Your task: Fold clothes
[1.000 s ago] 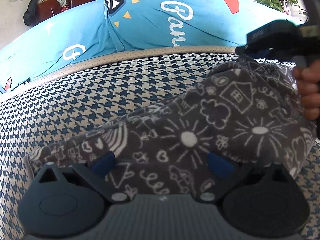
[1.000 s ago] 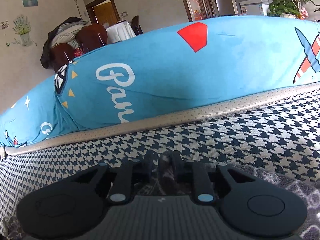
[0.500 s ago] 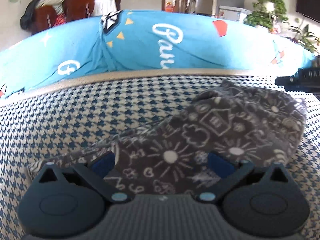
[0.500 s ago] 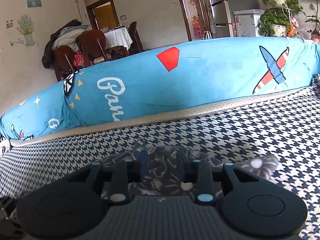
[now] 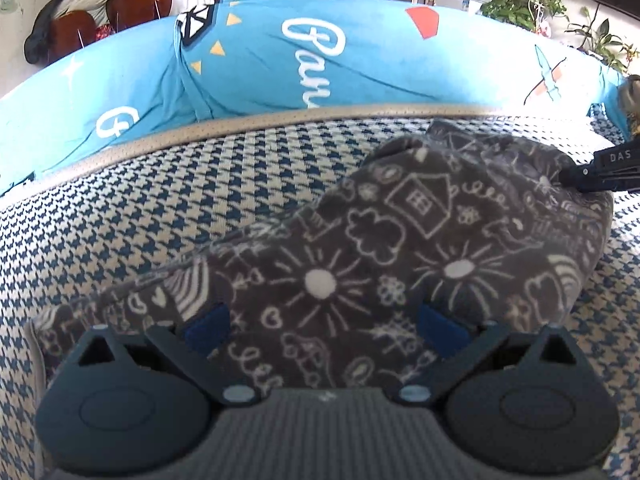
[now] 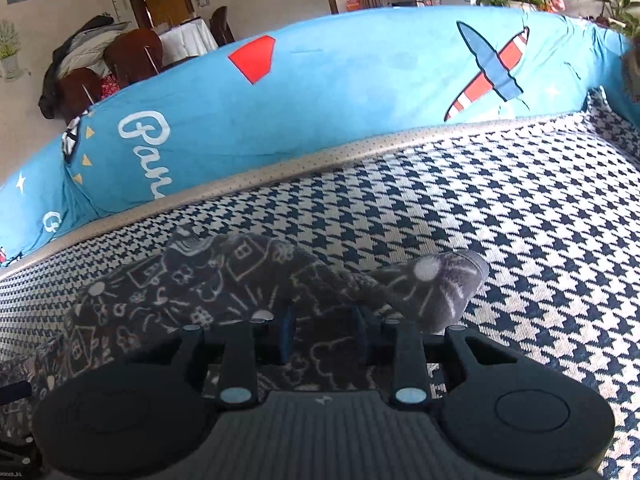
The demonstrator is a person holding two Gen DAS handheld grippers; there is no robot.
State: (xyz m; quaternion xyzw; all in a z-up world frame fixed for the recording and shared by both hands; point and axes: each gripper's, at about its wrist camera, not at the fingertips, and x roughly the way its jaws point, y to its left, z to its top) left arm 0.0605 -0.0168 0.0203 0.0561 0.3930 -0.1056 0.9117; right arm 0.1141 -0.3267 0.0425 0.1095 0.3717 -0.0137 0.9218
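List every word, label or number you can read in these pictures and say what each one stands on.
"Pan", white script cut off at the lower edge, on the blue cover behind the houndstooth cushion.
"G", a white letter further left on that cover.
"DAS", white capitals cut off by the picture's edge, on the right gripper in the left wrist view.
The grey garment bears drawings only, no words.
Appliance labels in the background are too small to read.

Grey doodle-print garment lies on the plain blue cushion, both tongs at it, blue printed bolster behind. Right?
Wrong in one respect: the cushion under the garment is houndstooth-patterned, navy and cream, not plain blue. Both wrist views show it. The rest stands: the left tongs and right tongs are at the garment, and the blue printed bolster lies behind.
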